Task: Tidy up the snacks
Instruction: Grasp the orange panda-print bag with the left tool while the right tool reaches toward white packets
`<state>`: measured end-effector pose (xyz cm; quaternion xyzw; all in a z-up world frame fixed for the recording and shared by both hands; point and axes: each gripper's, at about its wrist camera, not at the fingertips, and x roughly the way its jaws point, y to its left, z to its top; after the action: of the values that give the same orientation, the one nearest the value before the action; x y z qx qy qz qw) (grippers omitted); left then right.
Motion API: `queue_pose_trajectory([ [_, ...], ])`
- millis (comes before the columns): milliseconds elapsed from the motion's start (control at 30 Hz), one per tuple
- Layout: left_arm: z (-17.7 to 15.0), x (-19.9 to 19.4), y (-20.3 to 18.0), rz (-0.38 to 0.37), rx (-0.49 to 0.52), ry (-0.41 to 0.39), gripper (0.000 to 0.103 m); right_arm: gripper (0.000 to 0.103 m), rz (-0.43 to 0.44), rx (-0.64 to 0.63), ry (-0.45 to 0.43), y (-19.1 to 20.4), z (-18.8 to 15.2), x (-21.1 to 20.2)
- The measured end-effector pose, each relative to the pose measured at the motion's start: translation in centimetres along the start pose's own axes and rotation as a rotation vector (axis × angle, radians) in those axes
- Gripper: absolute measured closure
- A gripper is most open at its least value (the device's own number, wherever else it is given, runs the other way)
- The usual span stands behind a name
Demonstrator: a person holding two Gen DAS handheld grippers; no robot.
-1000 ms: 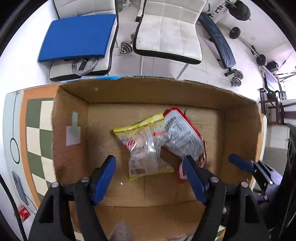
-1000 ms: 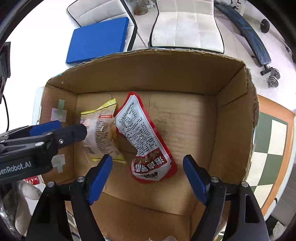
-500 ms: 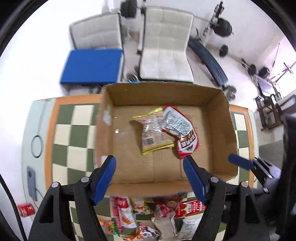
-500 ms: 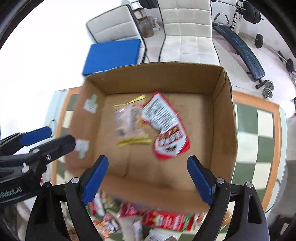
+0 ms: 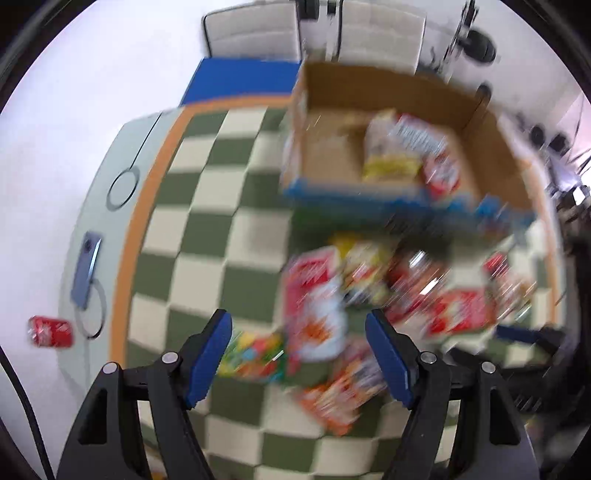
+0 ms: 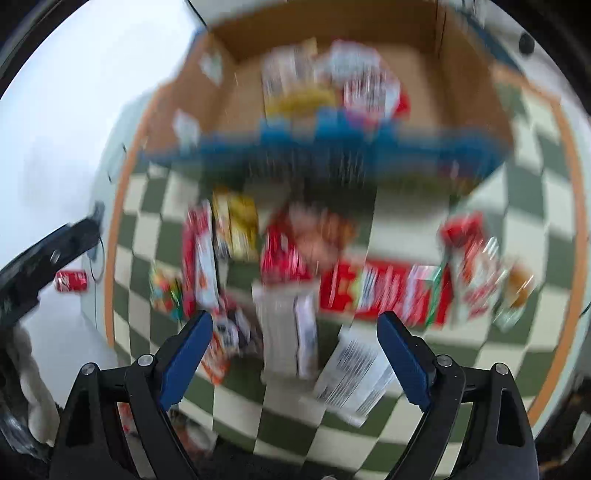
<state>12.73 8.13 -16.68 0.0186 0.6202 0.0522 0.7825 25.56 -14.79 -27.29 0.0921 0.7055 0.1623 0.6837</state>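
Note:
Both views are blurred by motion. The cardboard box (image 5: 332,162) (image 6: 454,74) stands at the far side of the checkered table (image 5: 221,229), with a yellow-edged packet (image 5: 388,162) and a red packet (image 5: 439,162) lying inside. Several loose snack packets lie in a pile in front of it. My left gripper (image 5: 297,325) hangs open above a red and white packet (image 5: 317,317), holding nothing. My right gripper (image 6: 295,321) hovers over a white packet (image 6: 288,332) beside a red box (image 6: 384,291); its jaws are opening and nothing is gripped between them.
A phone (image 5: 85,273) and a red can (image 5: 50,331) lie left of the table on the white floor. A blue pad (image 5: 240,81) and white chairs (image 5: 255,33) stand beyond the box. The left gripper's body (image 6: 48,258) shows at the left edge of the right wrist view.
Both grippers have drawn back from above the box interior to above the snack pile on the table. The box now sits farther off. The right jaws have widened.

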Motion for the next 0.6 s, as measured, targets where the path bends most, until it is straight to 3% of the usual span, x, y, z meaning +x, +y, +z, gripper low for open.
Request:
queue_pose_trajectory([
  [67, -1.8, 2.0, 1.5, 0.012, -0.034, 0.081, 0.029, 0.011, -0.018, 0.008, 0.037, 0.2, -1.1, 2.5],
  [133, -3.4, 3.7, 3.0, -0.024, -0.088, 0.137, 0.029, 0.011, -0.032, 0.023, 0.075, 0.4, -1.9, 5.0],
  [200, -4.2, 4.7, 3.2, -0.061, -0.076, 0.156, 0.029, 0.015, -0.042, 0.022, 0.103, 0.7, -2.5, 6.9],
  [267, -4.5, 5.1, 1.7, -0.070, 0.036, 0.148, 0.030, 0.024, -0.055, 0.010, 0.133, 1.2, -2.9, 8.8],
  [367, -4.4, 5.2, -1.7, -0.087, 0.243, 0.135, 0.029, 0.030, -0.092, -0.019, 0.184, 1.8, -3.2, 11.0],
  [400, -4.4, 5.4, -2.2, -0.091, 0.272, 0.137, 0.029, 0.032, -0.095, -0.029, 0.197, 1.9, -3.3, 11.6],
  [433, -4.3, 5.7, -2.9, -0.096, 0.304, 0.147, 0.029, 0.042, -0.098, -0.037, 0.204, 2.0, -3.4, 12.0],
  [600, -4.8, 6.5, -6.5, -0.088, 0.457, 0.163, 0.029, 0.047, -0.110, -0.036, 0.193, 1.3, -4.1, 12.0],
])
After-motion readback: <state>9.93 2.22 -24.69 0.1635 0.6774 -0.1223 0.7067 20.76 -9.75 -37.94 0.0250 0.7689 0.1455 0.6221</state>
